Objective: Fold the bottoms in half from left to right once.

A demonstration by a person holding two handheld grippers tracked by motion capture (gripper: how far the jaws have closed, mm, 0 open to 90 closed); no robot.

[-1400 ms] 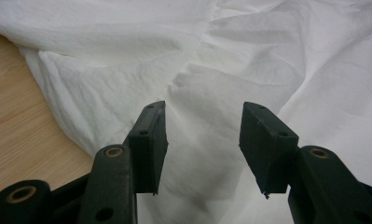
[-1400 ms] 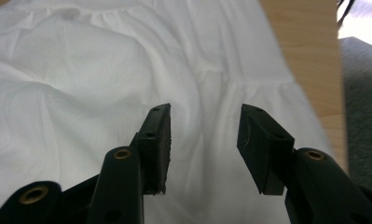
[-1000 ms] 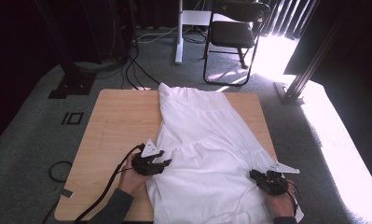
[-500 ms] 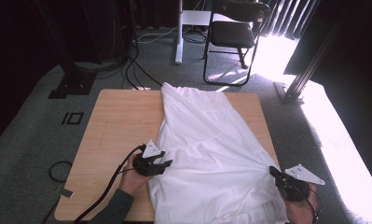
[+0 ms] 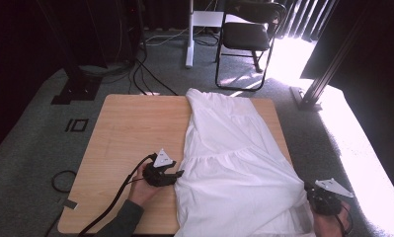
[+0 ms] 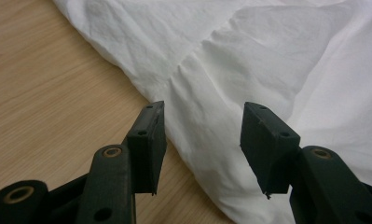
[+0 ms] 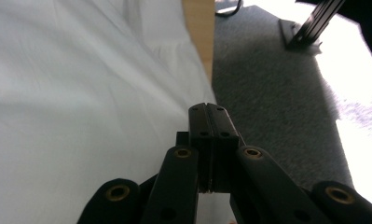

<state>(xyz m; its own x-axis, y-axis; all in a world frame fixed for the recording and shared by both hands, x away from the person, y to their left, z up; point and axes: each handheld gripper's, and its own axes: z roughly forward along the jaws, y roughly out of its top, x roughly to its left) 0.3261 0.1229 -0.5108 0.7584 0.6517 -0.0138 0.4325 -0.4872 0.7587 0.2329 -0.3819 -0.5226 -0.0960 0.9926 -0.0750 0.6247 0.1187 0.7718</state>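
Jaws pressed together, the right gripper (image 5: 308, 191) is dragging a taut fold of the white gathered cotton garment (image 5: 234, 163) out past the wooden table's (image 5: 130, 128) right edge, spreading it, while the left gripper (image 5: 177, 174) is waiting half-open, straddling the garment's left hem.

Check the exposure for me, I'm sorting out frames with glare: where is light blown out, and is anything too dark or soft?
High view: sunlight burns out the floor at right, while the far left stays near black. Left gripper view: even light, the white garment and wooden table sharp. Right gripper view: garment evenly lit, floor patch at right overexposed, the shut right gripper dark and slightly soft.
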